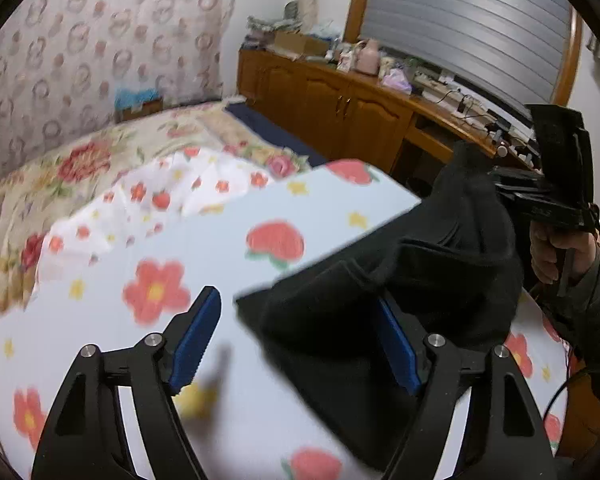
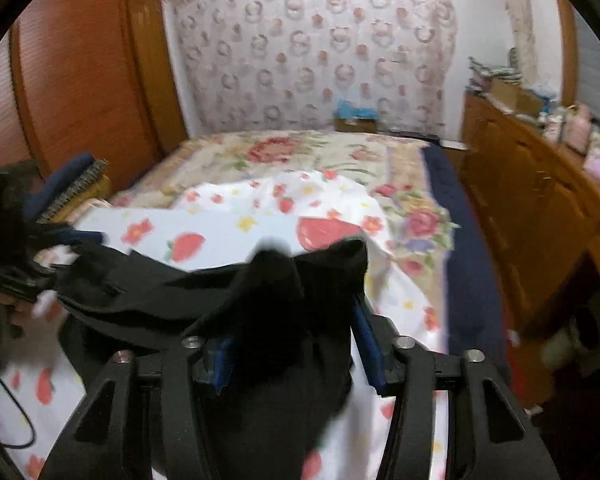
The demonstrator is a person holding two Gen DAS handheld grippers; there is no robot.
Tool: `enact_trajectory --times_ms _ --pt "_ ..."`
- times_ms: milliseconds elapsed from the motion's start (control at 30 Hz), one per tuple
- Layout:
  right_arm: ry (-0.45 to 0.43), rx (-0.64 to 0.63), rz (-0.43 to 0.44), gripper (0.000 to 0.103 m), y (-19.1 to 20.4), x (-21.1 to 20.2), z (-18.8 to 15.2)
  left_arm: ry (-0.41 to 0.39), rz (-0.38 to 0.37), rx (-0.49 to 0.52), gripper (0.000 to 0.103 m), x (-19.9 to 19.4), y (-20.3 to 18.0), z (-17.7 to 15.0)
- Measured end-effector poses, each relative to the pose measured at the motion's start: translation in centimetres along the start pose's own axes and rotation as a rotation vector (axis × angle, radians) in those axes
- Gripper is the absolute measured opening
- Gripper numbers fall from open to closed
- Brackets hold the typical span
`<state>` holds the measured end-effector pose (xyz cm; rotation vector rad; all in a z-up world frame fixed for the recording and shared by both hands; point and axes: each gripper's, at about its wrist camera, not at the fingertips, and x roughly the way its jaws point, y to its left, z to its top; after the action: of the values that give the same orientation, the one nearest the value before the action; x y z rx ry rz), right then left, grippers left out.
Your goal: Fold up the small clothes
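A black garment [image 1: 440,264] hangs bunched between my two grippers above the strawberry-print sheet [image 1: 100,340]. My left gripper [image 1: 296,300] is open, its blue pads far apart. The garment's lower edge drapes over the right-hand finger and a corner reaches into the gap, untouched by the left pad [image 1: 196,340]. In the right wrist view the same black garment [image 2: 268,288] is heaped over and between my right gripper's [image 2: 288,312] fingers, which stand well apart. One blue pad [image 2: 370,344] shows bare. The other is half buried in cloth. The left gripper [image 2: 76,240] sits at the garment's far left end.
The sheet [image 2: 228,220] covers a floral bedspread [image 1: 80,160]. A wooden cabinet [image 1: 332,100] loaded with clutter runs along the bed's right side, and a wooden wardrobe [image 2: 80,80] stands on the left. A hand [image 1: 548,248] holds the right gripper's handle. A black cable [image 2: 16,420] trails over the sheet.
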<state>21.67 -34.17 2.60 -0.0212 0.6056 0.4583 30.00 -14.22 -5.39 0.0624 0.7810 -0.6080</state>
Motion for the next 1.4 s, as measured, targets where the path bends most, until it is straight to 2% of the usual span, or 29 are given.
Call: enact_trajectory --times_ms 33,67,100,200,267,433,467,500,533,567,600,767,900,1000,1233,1300,1333,1400 --pt "0.001 0.013 0.012 0.007 -0.5 0.1 0.0 0.004 0.008 -0.005 0.067 0.3 0.3 0.2" --pt "-0.004 0.03 0.02 0.007 -1.1 0.0 -0.1 0.015 0.011 -0.016 0.056 0.7 0.6 0.4" --pt "-0.005 0.06 0.006 0.006 -1.6 -0.2 -0.1 0.023 0.029 -0.027 0.052 1.0 1.0 0.5" --pt "0.018 0.152 -0.133 0.005 -3.6 -0.2 -0.6 0.056 0.13 -0.061 0.047 1.8 2.1 0.4" --pt "0.013 0.161 -0.155 0.005 -3.8 -0.5 -0.8 0.064 0.158 -0.091 0.047 1.8 3.1 0.0" --pt "0.009 0.105 -0.158 0.005 -1.7 -1.4 -0.8 0.054 0.154 -0.115 0.047 1.2 3.3 -0.4" --pt "0.014 0.094 -0.157 0.012 -1.2 -1.2 -0.7 0.048 0.144 -0.121 0.051 1.1 3.2 -0.3" --pt "0.015 0.08 -0.159 0.027 -0.5 -1.5 -0.9 0.037 0.126 -0.126 0.053 0.8 3.1 -0.3" --pt "0.014 0.068 -0.155 0.037 -0.4 -1.1 -0.8 0.029 0.106 -0.13 0.055 0.5 3.0 -0.2" --pt "0.011 0.062 -0.155 0.052 0.0 -1.1 -1.0 0.027 0.093 -0.131 0.064 0.3 2.9 -0.1" --pt "0.017 0.061 -0.156 0.057 0.1 -0.8 -1.2 0.015 0.076 -0.129 0.077 -0.1 2.6 -0.2" --pt "0.087 0.09 -0.155 0.068 -1.2 0.9 -1.8 0.024 0.042 -0.103 0.079 0.2 1.8 -0.5" --pt "0.121 0.129 -0.115 0.069 -2.0 1.9 -1.9 0.089 0.028 -0.126 0.079 2.0 1.9 -1.2" --pt "0.13 0.147 -0.075 0.069 -2.5 2.4 -1.5 0.091 0.017 -0.142 0.079 2.4 2.1 -1.4" --pt "0.141 0.145 -0.023 0.069 -2.6 2.8 -1.3 0.099 -0.038 -0.138 0.064 2.5 1.4 -1.4" --pt "0.135 0.135 -0.023 0.067 -2.7 2.8 -1.3 0.107 -0.07 -0.141 0.048 2.6 1.2 -1.4" --pt "0.135 0.138 -0.013 0.064 -2.7 2.9 -1.4 0.106 -0.074 -0.142 0.046 2.6 1.1 -1.4" --pt "0.132 0.14 0.0 0.052 -2.5 2.9 -1.6 0.1 -0.073 -0.133 0.029 2.5 0.9 -1.3"
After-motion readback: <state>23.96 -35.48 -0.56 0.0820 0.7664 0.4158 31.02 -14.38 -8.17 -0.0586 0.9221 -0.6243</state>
